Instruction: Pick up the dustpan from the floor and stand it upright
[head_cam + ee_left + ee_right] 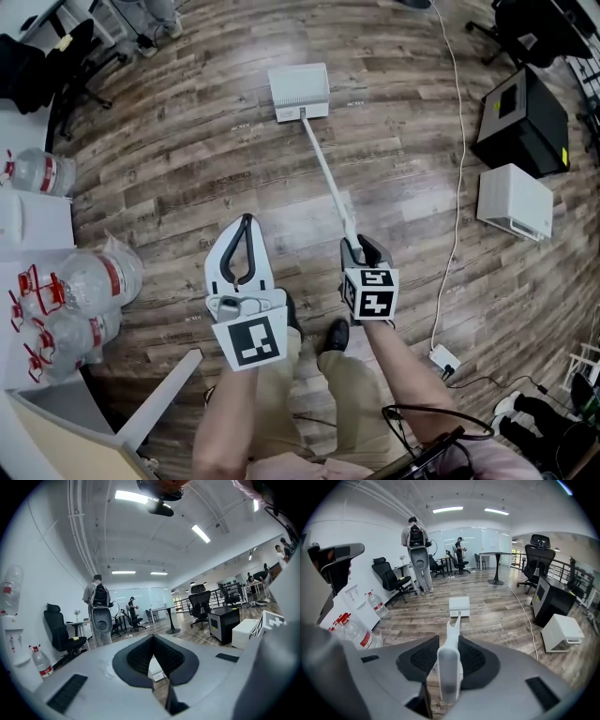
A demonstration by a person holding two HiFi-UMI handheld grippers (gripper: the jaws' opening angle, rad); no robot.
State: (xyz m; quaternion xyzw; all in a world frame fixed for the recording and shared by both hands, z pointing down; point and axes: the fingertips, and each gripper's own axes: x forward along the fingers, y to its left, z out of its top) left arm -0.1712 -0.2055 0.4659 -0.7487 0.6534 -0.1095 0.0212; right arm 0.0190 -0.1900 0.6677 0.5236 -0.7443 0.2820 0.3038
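Note:
The white dustpan [299, 91] rests on the wooden floor ahead of me, and its long thin handle [328, 173] slants back and up to my right gripper [361, 247], which is shut on the handle's end. In the right gripper view the grey handle [450, 667] sits clamped between the black pads, with the dustpan [459, 606] beyond it on the floor. My left gripper [247, 221] hovers left of the handle, apart from it. Its jaws meet at the tips with nothing between them, as the left gripper view [153, 637] also shows.
Large water bottles [89, 281] lie at the left by a white table [37, 225]. A black box [520, 112] and a white box [514, 202] stand at the right, with a white cable [459, 187] running to a power strip [442, 358]. An office chair [66, 56] stands far left. A person with a backpack [415, 550] stands farther off.

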